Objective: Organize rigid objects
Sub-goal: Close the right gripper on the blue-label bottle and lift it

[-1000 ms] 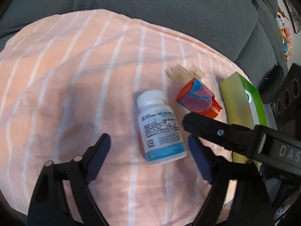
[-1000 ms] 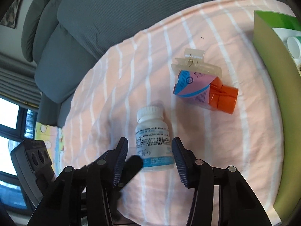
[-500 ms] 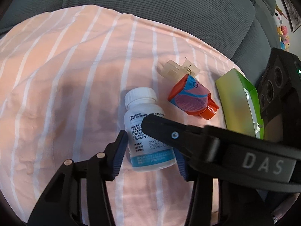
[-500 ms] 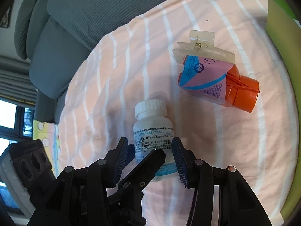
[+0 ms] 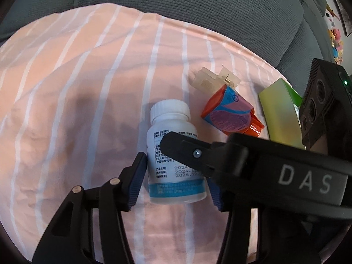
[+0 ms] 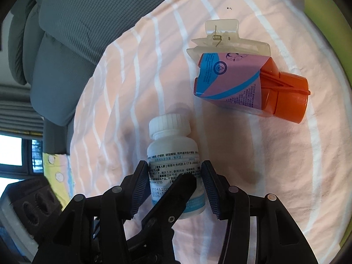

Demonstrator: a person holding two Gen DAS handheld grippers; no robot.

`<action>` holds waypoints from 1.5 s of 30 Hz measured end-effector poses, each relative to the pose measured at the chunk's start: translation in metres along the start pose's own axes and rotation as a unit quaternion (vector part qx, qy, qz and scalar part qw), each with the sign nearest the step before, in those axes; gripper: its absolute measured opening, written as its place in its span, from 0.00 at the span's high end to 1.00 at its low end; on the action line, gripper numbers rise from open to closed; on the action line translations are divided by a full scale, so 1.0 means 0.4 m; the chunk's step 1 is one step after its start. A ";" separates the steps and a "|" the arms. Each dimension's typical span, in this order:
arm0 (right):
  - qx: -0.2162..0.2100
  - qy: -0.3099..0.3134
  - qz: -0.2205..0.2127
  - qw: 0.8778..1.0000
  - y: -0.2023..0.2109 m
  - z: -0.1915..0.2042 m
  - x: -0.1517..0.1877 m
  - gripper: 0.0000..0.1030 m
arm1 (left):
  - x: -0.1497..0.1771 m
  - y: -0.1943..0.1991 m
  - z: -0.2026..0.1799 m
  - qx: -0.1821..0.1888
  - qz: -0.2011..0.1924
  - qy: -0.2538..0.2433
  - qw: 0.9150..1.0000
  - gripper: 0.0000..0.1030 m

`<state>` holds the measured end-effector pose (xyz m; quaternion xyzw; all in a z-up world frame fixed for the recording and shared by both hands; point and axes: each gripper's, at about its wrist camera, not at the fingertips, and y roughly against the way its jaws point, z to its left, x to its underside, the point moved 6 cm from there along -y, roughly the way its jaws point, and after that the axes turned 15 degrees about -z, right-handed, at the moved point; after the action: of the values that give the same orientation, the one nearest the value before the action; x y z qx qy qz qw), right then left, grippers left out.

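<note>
A white pill bottle (image 5: pixel 173 154) with a blue band lies on the pink striped cloth (image 5: pixel 77 110); it also shows in the right wrist view (image 6: pixel 173 154). My left gripper (image 5: pixel 175 180) is shut on its lower body. My right gripper (image 6: pixel 173 189) straddles the same bottle from the other side, its pads touching or nearly touching it. The right gripper's finger (image 5: pixel 187 151) crosses over the bottle in the left view. An orange container (image 6: pixel 253 88) with a pink and blue label lies beyond, against a clear hair clip (image 6: pixel 222 37).
A green box (image 5: pixel 279 114) stands at the cloth's right edge, also at the right wrist view's edge (image 6: pixel 325 22). A grey sofa back (image 5: pixel 198 6) rises behind the cloth. A window (image 6: pixel 13 154) shows at far left.
Both grippers moved in over the white bottle. The left gripper's jaws closed from wide open onto the bottle. The right gripper moved forward along it.
</note>
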<state>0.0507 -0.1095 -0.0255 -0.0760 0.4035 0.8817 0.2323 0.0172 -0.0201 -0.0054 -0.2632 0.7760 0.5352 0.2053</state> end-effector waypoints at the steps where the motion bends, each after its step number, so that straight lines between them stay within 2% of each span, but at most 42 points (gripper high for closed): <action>1: -0.001 0.001 -0.002 1.000 0.003 0.001 0.000 0.49 | -0.001 0.003 -0.004 0.001 -0.002 -0.001 1.000 0.50; 6: -0.016 0.007 -0.035 0.999 0.054 0.021 -0.011 0.49 | -0.033 0.059 -0.037 0.016 -0.051 -0.020 0.998 0.50; 12: -0.047 0.017 -0.108 0.993 0.161 0.059 -0.022 0.49 | -0.061 0.136 -0.089 0.046 -0.111 -0.046 0.992 0.50; 24: -0.061 0.032 -0.196 0.978 0.292 0.076 -0.038 0.49 | -0.085 0.205 -0.165 0.088 -0.175 -0.079 0.977 0.50; 36: -0.073 0.020 -0.275 0.958 0.435 0.039 -0.062 0.49 | -0.096 0.242 -0.310 0.134 -0.209 -0.138 0.959 0.50; 45: -0.051 -0.017 -0.325 0.944 0.529 -0.064 -0.078 0.49 | -0.074 0.207 -0.431 0.178 -0.190 -0.177 0.949 0.50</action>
<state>-0.0230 -0.2595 0.1107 -0.1995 0.3071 0.7790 0.5090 -0.0182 -0.1525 0.1313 -0.2664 0.7456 0.3772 0.4805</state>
